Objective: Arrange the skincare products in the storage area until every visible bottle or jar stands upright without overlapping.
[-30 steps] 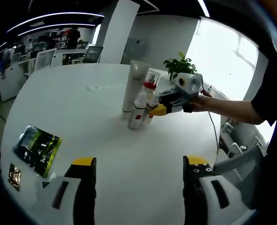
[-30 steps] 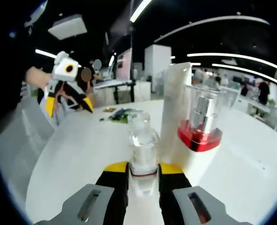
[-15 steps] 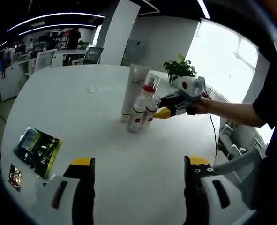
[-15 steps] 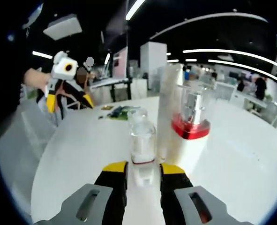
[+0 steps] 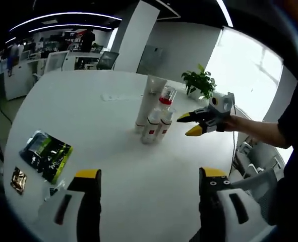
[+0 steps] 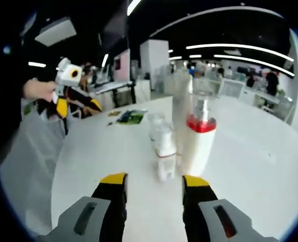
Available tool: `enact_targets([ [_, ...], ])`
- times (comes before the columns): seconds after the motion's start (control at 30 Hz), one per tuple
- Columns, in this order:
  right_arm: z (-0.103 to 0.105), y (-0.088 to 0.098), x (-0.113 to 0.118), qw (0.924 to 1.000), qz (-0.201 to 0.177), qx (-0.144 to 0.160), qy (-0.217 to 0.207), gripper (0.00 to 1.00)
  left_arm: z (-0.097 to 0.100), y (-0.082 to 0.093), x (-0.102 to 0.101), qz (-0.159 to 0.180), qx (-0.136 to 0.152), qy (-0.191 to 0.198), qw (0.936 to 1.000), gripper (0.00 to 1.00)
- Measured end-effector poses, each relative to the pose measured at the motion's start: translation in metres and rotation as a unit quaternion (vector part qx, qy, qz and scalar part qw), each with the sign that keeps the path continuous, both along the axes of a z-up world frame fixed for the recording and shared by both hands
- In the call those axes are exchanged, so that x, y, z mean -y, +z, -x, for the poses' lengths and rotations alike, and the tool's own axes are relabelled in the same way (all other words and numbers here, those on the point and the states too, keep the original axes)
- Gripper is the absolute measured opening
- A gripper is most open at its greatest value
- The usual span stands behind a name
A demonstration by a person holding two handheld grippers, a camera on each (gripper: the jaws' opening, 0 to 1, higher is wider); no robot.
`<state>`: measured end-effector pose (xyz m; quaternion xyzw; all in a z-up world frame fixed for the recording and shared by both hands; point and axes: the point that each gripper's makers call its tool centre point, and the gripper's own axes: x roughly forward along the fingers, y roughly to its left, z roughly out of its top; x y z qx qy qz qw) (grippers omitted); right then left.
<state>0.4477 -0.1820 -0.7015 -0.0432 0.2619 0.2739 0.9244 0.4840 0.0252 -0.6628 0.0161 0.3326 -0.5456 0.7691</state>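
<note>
1. In the left gripper view, four skincare containers stand clustered near the middle of the table: a tall tube at the back left, a pump bottle to its right.
2. Two small bottles stand side by side in front of them.
3. The right gripper is just right of the cluster, apart from it.
4. Sachets lie well left, nearer the camera, with a small packet beside them.
5. A potted plant stands behind the cluster.

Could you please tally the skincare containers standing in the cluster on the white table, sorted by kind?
Tall white tube: 1
Red-collared pump bottle with clear cap: 1
Small clear-capped bottles with a red label: 2
Total: 4, all upright
</note>
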Motion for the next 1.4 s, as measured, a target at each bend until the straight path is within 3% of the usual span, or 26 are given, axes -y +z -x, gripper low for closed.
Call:
enact_targets([
  [0.1, 0.014, 0.007, -0.012, 0.9997, -0.021, -0.006, -0.005, 0.49, 0.001, 0.004, -0.008, -0.002, 0.0, 0.008, 1.0, 0.76],
  [0.27, 0.033, 0.015, -0.022, 0.9995, -0.019, -0.016, -0.018, 0.6, 0.003, 0.011, -0.018, -0.001, -0.001, 0.018, 0.9998, 0.77],
  [0.7, 0.067, 0.059, -0.042, 0.9987, -0.022, 0.006, -0.045, 0.75, 0.016, 0.033, -0.04, 0.014, -0.002, 0.041, 0.9991, 0.79],
  [0.87, 0.079, 0.076, -0.045, 0.9973, -0.029, 0.025, -0.063, 0.87, 0.023, 0.039, -0.049, 0.011, -0.001, 0.044, 0.999, 0.79],
  [1.0, 0.087, 0.086, -0.046, 0.9966, -0.03, 0.032, -0.069, 0.91, 0.028, 0.046, -0.056, 0.013, 0.004, 0.044, 0.999, 0.8],
  [1.07, 0.091, 0.092, -0.045, 0.9957, -0.029, 0.04, -0.078, 0.99, 0.03, 0.047, -0.059, 0.012, 0.004, 0.046, 0.9988, 0.8],
  [1.4, 0.119, 0.115, -0.045, 0.9932, -0.035, 0.045, -0.102, 0.99, 0.049, 0.054, -0.079, 0.006, 0.014, 0.046, 0.9988, 0.8],
])
